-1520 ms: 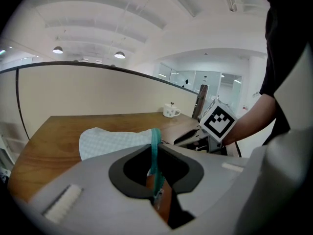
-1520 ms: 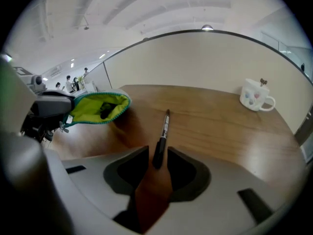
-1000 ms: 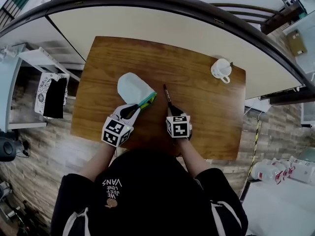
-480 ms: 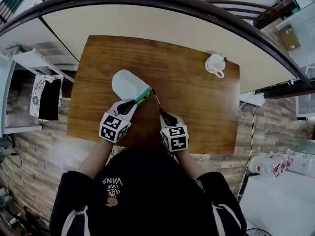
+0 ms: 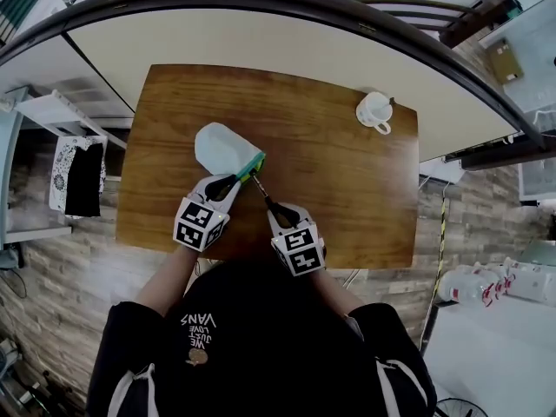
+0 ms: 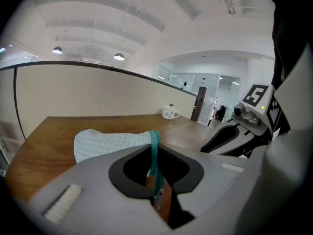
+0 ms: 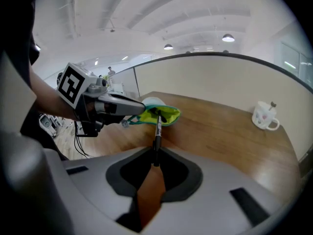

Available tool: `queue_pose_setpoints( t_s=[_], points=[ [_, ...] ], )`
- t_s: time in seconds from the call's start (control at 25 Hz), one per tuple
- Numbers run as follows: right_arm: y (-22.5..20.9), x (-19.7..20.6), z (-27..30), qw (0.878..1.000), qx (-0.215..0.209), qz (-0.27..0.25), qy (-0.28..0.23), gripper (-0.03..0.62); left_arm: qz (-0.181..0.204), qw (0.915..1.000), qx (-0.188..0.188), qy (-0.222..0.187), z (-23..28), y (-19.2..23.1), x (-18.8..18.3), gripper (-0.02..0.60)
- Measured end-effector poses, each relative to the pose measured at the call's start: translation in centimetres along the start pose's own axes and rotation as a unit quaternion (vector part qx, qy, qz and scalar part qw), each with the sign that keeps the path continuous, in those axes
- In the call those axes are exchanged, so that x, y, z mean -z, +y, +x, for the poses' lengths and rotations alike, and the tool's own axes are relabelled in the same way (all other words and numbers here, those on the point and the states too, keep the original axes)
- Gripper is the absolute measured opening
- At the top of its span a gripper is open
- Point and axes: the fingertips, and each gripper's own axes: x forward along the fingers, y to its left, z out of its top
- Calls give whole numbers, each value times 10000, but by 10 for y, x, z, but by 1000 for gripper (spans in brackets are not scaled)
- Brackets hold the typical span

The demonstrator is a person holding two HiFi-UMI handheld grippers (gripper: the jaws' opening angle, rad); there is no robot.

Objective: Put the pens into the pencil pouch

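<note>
- The pouch [image 5: 221, 148] is pale, with a teal zipper and a yellow-green lining, and lies flat on the table [image 5: 347, 189]. Its open mouth faces us and a little to the right. Its closed end points away from us.
- The left gripper [image 6: 155, 177] is clamped on the teal zipper edge at the near lip of the pouch's mouth. It lifts that lip, so the mouth gapes.
- The right gripper [image 7: 154, 160] is clamped on the rear end of a dark pen [image 7: 157, 129]. Most of the pen sticks out ahead of its jaws.
- The key relation is that the pen's long axis runs straight from the right gripper to the pouch's mouth, and its tip is right at the opening. The body of the pouch lies beyond the tip, in nearly the same line.
- We judge that the coming move is a push along the pen's own length into the pouch, with little sideways correction.
- The right gripper is on the near side of the pouch, just to the right of the left gripper. The two are close but apart.
- We cannot tell whether the pen's tip is only over the lip or already inside. A dark shape in the mouth could be either the tip or shadow.
- The inside of the pouch is hidden, so we cannot say whether other pens are in it. We see no other pen outside the pouch.
- A white mug [image 5: 373, 111] stands well apart from the pouch, far off to its right.
</note>
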Motion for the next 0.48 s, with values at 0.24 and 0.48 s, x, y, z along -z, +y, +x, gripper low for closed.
queue_pose_setpoints(
  t_s=[0.24, 0.48],
  points=[
    [3, -13, 14, 9991, -222, -343, 74, 66, 124, 9998, 133, -6, -2, -11, 0, 48],
    [0, -36, 32, 9980, -331, -539, -57, 66, 172, 9991, 385, 27, -1, -25, 7, 46]
  ],
)
